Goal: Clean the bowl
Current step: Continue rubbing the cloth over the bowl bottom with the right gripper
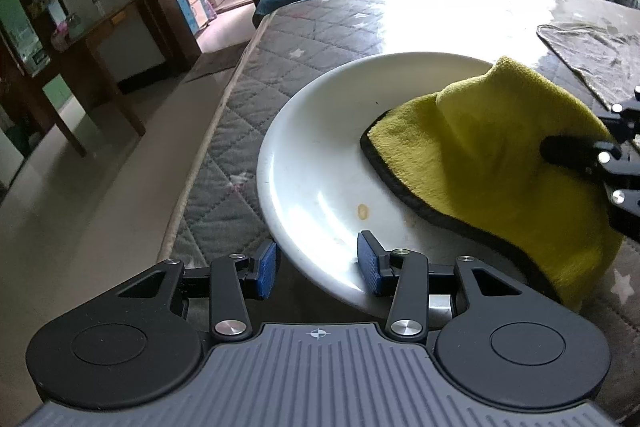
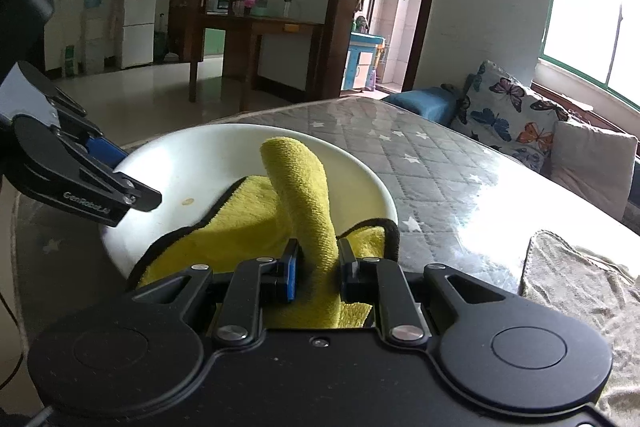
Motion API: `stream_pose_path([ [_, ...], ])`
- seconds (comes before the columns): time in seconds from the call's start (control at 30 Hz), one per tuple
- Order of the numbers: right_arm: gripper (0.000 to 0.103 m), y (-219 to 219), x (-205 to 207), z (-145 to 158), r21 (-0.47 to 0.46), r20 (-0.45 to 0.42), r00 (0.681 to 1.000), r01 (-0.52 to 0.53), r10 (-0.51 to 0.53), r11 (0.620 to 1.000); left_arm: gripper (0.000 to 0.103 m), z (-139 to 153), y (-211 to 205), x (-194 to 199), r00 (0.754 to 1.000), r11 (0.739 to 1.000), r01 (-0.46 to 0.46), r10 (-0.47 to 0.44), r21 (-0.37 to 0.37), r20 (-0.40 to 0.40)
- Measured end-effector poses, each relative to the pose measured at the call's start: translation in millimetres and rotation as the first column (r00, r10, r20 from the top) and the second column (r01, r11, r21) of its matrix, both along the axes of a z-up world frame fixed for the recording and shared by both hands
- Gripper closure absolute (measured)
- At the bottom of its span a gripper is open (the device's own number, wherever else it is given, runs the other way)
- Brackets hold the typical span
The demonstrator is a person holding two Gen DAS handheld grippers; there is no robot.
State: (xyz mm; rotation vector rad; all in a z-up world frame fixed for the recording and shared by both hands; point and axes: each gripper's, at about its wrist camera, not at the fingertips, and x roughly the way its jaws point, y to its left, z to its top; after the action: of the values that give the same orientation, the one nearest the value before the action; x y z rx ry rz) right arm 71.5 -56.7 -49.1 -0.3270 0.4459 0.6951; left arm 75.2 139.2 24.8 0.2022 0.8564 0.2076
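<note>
My right gripper point(image 2: 316, 267) pinches the yellow cloth point(image 1: 492, 155) for wiping; my left gripper point(image 1: 320, 267), jaws apart, apparently straddles the bowl point(image 1: 316, 131) rim at 6 o'clock, steadying it.

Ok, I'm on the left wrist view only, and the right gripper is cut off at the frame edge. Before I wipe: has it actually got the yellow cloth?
Observer: Yes. The right gripper is shut on an upright fold of the yellow cloth.
Operator: Pinched just at the fingertips?
Observer: No. The fold runs back past the pads toward the gripper's body, so it sits deep in the jaws.
</note>
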Motion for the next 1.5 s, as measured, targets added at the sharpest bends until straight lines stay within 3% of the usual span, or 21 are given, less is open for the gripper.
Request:
stream_pose_path([
  [0.27, 0.080, 0.3, 17.5, -2.3, -0.013, 0.003, 1.000, 0.031, -0.031, 0.999, 0.059, 0.0, -0.4, 17.5, 0.998, 0.996, 0.058, -0.058, 0.073, -0.001],
  [0.4, 0.080, 1.6, 21.9, -2.0, -0.018, 0.008, 0.999, 0.038, -0.038, 0.999, 0.059, -2.1, 3.7, 26.3, 0.997, 0.995, 0.071, -0.071, 0.073, -0.008],
  [0.7, 0.080, 7.1, 21.1, -3.2, -0.026, 0.023, 0.999, 0.045, -0.044, 0.999, 0.058, -6.2, 11.0, 27.9, 0.999, 0.999, 0.040, -0.040, 0.017, -0.012],
  [1.03, 0.080, 5.5, 19.5, -3.4, -0.015, 0.014, 0.999, 0.041, -0.040, 0.999, 0.058, 2.4, -3.0, 19.0, 1.000, 1.000, -0.008, 0.008, 0.017, -0.005],
  [1.5, 0.079, 4.8, 13.9, 0.0, -0.002, 0.002, 1.000, 0.021, -0.021, 1.000, 0.058, 12.6, -7.8, 5.8, 0.997, 0.994, -0.077, 0.079, -0.079, 0.014],
])
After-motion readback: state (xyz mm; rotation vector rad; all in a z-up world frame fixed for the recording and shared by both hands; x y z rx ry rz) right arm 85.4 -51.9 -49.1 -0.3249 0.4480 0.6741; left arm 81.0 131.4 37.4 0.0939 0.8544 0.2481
